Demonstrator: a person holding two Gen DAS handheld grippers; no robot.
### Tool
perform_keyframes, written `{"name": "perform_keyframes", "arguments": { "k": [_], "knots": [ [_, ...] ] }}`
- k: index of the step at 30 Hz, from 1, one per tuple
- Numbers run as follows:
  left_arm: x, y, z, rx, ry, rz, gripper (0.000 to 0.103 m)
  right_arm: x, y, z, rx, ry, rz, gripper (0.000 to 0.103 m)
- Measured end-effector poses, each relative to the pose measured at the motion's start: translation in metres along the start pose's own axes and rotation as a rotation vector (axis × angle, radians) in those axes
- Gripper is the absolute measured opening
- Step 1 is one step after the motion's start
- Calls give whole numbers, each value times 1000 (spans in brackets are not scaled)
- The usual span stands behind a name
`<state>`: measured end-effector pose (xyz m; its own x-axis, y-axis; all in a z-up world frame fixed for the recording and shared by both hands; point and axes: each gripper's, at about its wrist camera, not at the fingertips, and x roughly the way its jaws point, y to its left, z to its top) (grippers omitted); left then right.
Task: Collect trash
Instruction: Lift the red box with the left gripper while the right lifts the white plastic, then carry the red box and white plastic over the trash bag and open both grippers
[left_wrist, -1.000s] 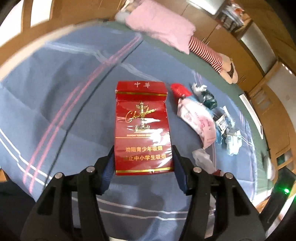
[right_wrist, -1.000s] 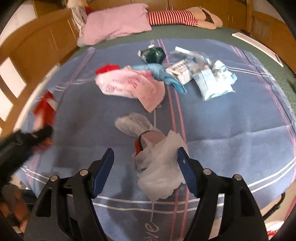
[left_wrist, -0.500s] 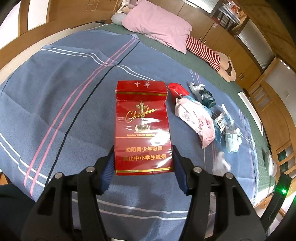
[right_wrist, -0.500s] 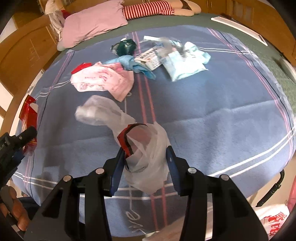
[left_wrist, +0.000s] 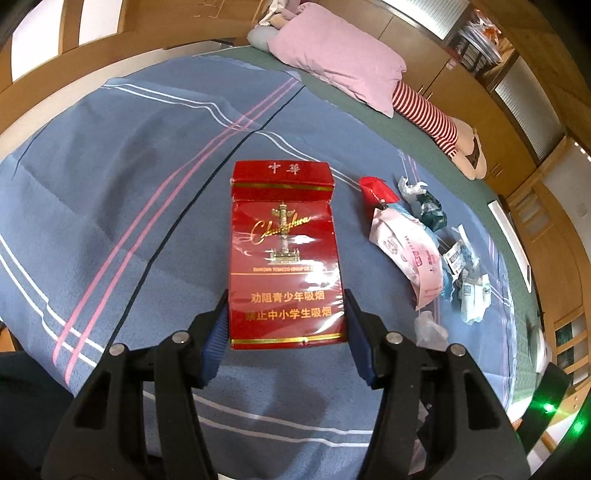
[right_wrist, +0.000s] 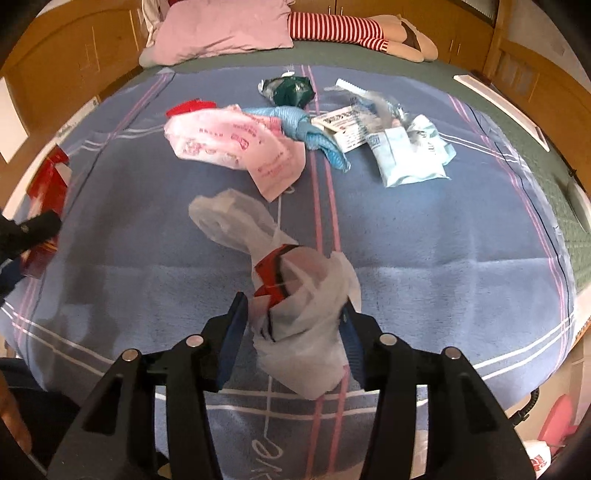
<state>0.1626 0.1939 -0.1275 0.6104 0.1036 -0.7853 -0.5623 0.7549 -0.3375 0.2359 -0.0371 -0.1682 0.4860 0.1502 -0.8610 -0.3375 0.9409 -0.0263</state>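
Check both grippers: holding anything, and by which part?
Left gripper clamps the red cigarette pack by the side edges at its lower end. Right gripper holds the crumpled white plastic bag around its bunched middle.

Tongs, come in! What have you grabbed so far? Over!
Left tongs clamped on red cigarette pack. Right tongs around white plastic bag, just loosening. More wrappers on blanket ahead. Nothing blocking.

left gripper (left_wrist: 286, 325): fingers clamped, angled down | right gripper (right_wrist: 291, 317): fingers apparently gripping, just reopened slightly
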Motion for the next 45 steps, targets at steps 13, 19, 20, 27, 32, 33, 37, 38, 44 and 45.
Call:
{"name": "perform_keyframes", "arguments": {
  "k": [13, 19, 20, 27, 32, 33, 37, 38, 44, 45],
  "knots": [
    [1, -1, 0, 13, 6, 10, 58, 11, -10, -4, 37, 26, -29, 50],
    [1, -2, -1, 17, 4, 10, 58, 5, -19, -6, 75, 2, 3, 33],
    [1, -3, -1, 21, 3, 7, 58, 2, -21, -6, 90, -3, 17, 31],
    [-3, -12, -2, 78, -13, -8, 57, -23, -25, -4, 110, -65, 76, 29],
    [-3, -21, -5, 127, -14, -11, 57, -29, -27, -4, 120, -71, 101, 29],
    [-3, -24, -5, 142, -17, -10, 57, -29, -27, -5, 115, -64, 103, 29],
    [-10, -35, -9, 213, -48, -5, 57, -43, -35, -7, 159, -92, 140, 29],
    [-12, -37, -9, 232, -61, -5, 57, -51, -39, -7, 169, -110, 155, 29],
    [-40, -62, -24, 389, -198, -52, 57, -118, -62, -18, 146, -210, 227, 29],
    [-48, -68, -29, 428, -230, -76, 57, -133, -68, -24, 129, -227, 236, 29]
  ]
}}
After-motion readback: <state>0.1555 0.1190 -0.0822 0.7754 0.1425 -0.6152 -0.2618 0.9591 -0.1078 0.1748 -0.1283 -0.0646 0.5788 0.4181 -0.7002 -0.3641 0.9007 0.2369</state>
